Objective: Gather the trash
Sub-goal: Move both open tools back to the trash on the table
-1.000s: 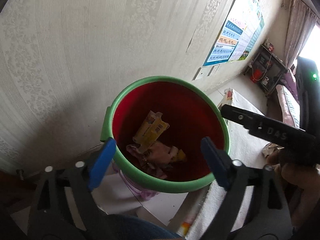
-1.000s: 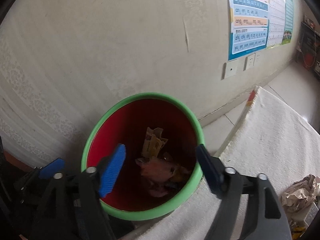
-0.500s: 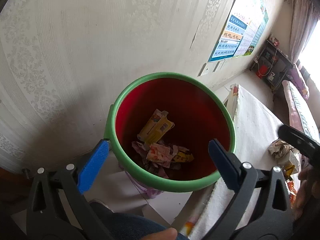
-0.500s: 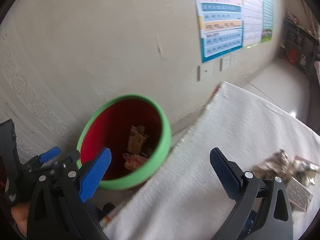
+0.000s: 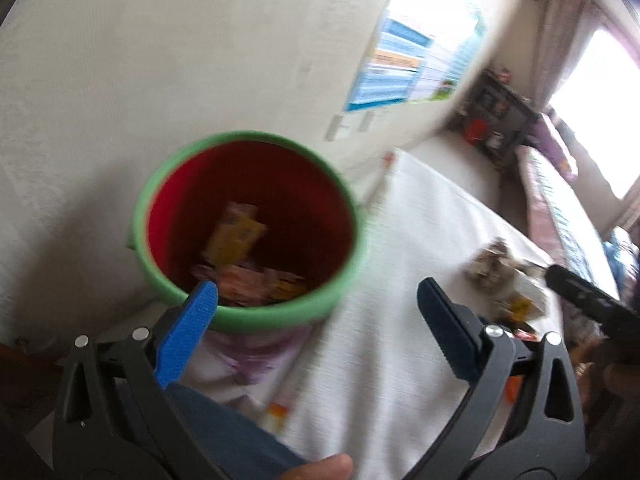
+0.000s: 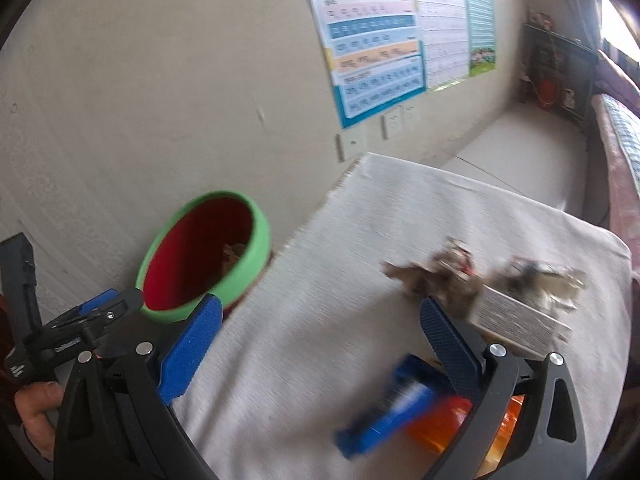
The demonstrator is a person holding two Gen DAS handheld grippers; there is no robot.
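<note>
Both tools stand wide open with nothing between their blue pads. The left tool point(image 5: 316, 308) hangs just in front of a bin point(image 5: 248, 322), green at the rim and red inside, which stands against a pale wall point(image 5: 140, 60) at the edge of a desk point(image 5: 380, 320) covered in white cloth. Inside the bin lie wrappers point(image 5: 234, 236), yellow and pink, blurred. The right tool point(image 6: 320, 328) is over the cloth, well to the right of the bin, and its empty jaws frame bare cloth. More trash point(image 6: 452, 280) lies on the desk beyond it: crumpled brown and grey scraps, a flat grey box point(image 6: 516, 320) touching them, and nearer the camera a blue packet point(image 6: 384, 412) beside something orange point(image 6: 444, 424). Posters point(image 6: 376, 40) hang on the wall.
</note>
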